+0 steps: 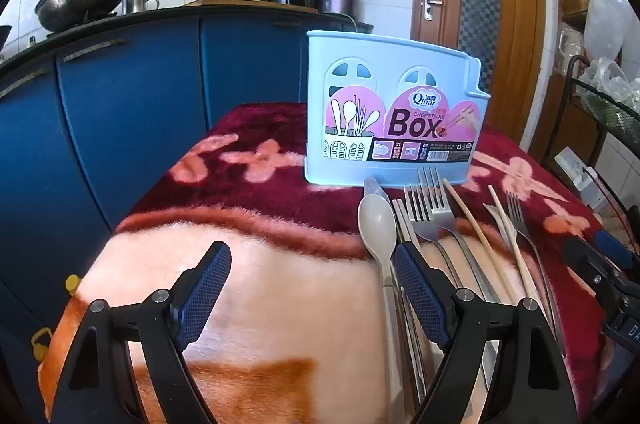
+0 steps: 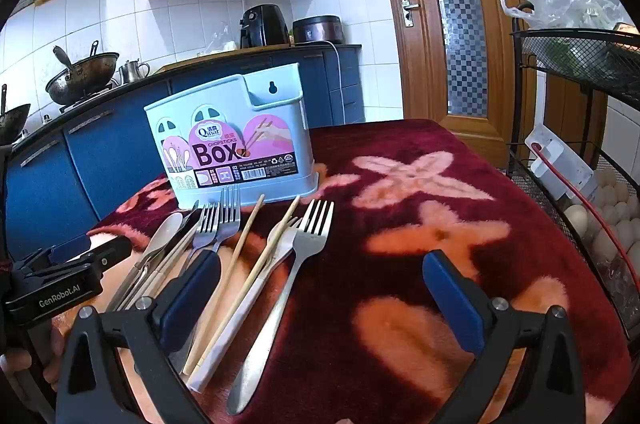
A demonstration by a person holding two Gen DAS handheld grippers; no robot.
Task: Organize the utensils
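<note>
- Left gripper (image 1: 308,288), lower centre of the left wrist view: jaws spread wide, nothing between the pads, hovering over the plush blanket (image 1: 248,304) just left of the utensil row.
- Right gripper (image 2: 320,296), lower centre of the right wrist view: jaws likewise spread and empty, left finger overlapping the utensil handles.
- Step in hand, as judged: first pick not yet made. Best approached by singling out an outer piece, such as the large fork (image 2: 280,288), closing across the handle, then lifting clear before tilting upright over the box.
- Chopsticks box (image 1: 390,112), upper centre of both views: pale blue plastic, upright, pink label facing forward, standing just behind the utensil tips; interior not visible.
- Utensils, centre of frame, lying side by side: beige spoon (image 1: 378,224), steel forks (image 1: 430,208), wooden chopsticks (image 2: 240,264); handles crowded and partly overlapping, so risk of dragging a neighbour.
</note>
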